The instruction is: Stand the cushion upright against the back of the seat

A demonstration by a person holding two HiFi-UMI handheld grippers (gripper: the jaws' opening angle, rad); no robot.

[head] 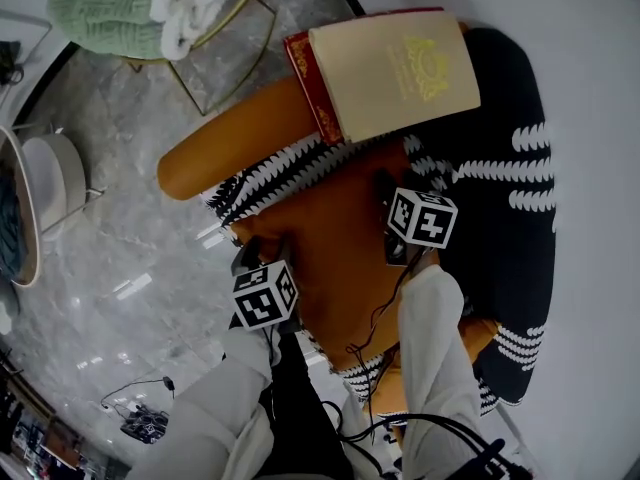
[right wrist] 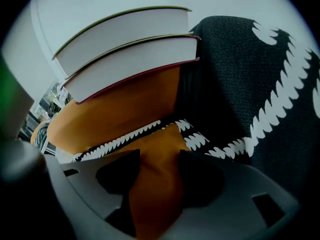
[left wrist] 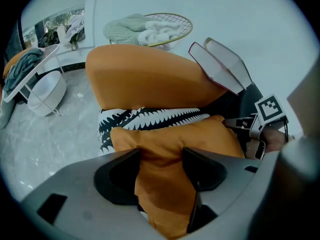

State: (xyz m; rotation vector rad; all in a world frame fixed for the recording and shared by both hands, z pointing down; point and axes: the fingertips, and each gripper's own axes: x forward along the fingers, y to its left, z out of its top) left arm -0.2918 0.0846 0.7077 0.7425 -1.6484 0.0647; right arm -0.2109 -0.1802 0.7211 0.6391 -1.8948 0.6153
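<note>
Cushion (head: pixel 330 253) looks soft, light, floppy; left tool (left wrist: pixel 160 160) and right tool (right wrist: pixel 159 165) both open astride its edge, so pinch deep near corners.

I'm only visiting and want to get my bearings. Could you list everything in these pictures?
armchair: one, orange, middle of the head view
cushion: one, orange, lying on the seat
throw: one, black with white pattern, draped over the chair
books: two, cream on red, stacked on the chair's arm
wire basket: one, gold, beyond the chair
cloths: green and white, piled in the basket
tub: one, white, on the floor at the left
floor: grey marble
cables: black, on the floor, lower left
left gripper: grey, jaws open, cushion corner between them
right gripper: grey, jaws open, cushion corner between them
sleeves: two, white
</note>
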